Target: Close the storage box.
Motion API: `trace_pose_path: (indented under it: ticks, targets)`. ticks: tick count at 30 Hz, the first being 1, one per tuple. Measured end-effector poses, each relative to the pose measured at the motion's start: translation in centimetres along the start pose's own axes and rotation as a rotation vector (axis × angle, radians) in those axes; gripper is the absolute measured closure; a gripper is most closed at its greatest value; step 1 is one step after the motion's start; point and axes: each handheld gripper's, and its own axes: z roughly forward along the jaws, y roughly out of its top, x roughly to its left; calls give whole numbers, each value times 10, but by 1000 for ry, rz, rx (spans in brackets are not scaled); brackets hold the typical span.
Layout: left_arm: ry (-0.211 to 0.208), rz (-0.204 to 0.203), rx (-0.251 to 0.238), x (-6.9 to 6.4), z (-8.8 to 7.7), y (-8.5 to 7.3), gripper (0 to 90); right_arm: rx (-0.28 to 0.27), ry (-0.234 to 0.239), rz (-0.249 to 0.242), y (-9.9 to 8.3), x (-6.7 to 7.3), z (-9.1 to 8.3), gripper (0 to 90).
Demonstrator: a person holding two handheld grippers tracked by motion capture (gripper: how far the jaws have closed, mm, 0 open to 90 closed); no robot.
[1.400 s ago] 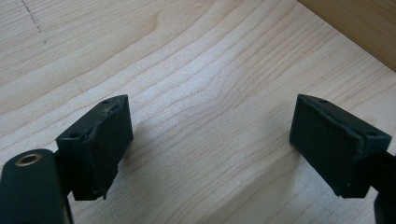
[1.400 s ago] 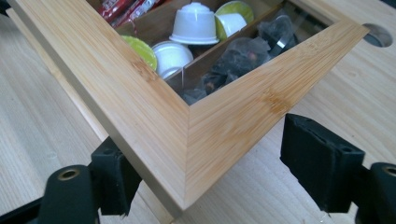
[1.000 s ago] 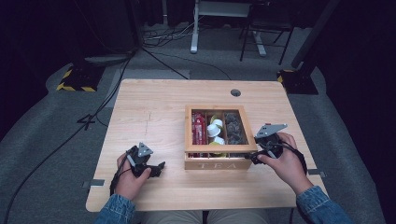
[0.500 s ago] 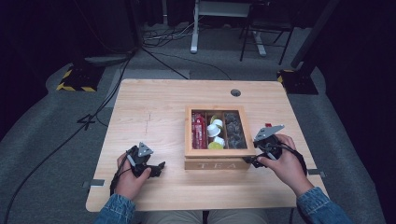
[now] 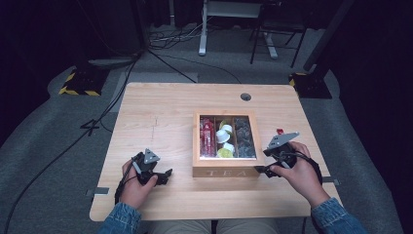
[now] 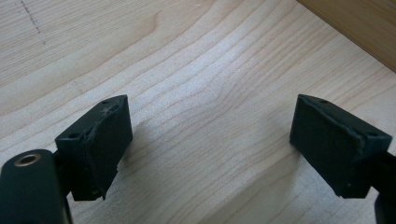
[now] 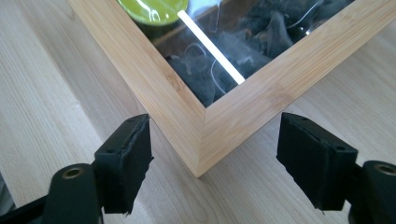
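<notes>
A wooden tea box (image 5: pixel 227 172) with a glass-windowed lid stands right of the table's middle, "TEA" on its front. Through the glass I see red packets (image 5: pixel 208 136), white and green capsules (image 5: pixel 225 140) and dark sachets (image 5: pixel 243 139). My right gripper (image 5: pixel 261 169) is open at the box's front right corner. In the right gripper view that corner (image 7: pixel 201 140) sits between the jaws of the right gripper (image 7: pixel 215 156), apart from both pads. My left gripper (image 5: pixel 167 175) rests open on the table left of the box. In the left gripper view, the left gripper (image 6: pixel 210 140) has bare wood between its jaws.
The box's side (image 6: pixel 359 28) crosses the top right corner of the left gripper view. A small red object (image 5: pixel 279 130) lies just beyond my right hand. A cable hole (image 5: pixel 246 96) sits near the table's far edge. Cables and furniture legs stand on the floor behind.
My right gripper has slid a little toward me, from beside the box's right wall to its front right corner. The left gripper has stayed put.
</notes>
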Motion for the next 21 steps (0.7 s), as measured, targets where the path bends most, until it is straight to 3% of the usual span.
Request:
trace_pose_path:
  ticks: [7, 11, 20, 21]
  targets:
    - [1, 5, 1, 0, 0, 0, 134, -77, -13, 26, 1, -4, -16, 263]
    - [-1, 4, 3, 0, -2, -1, 134, -145, -44, 73, -2, -13, -30, 263]
    - [-2, 2, 1, 0, -2, -3, 134, -190, -85, 130, -12, -23, -48, 263]
    - [-2, 6, 3, 0, -3, -3, 134, -198, -104, 161, -16, -26, -54, 263]
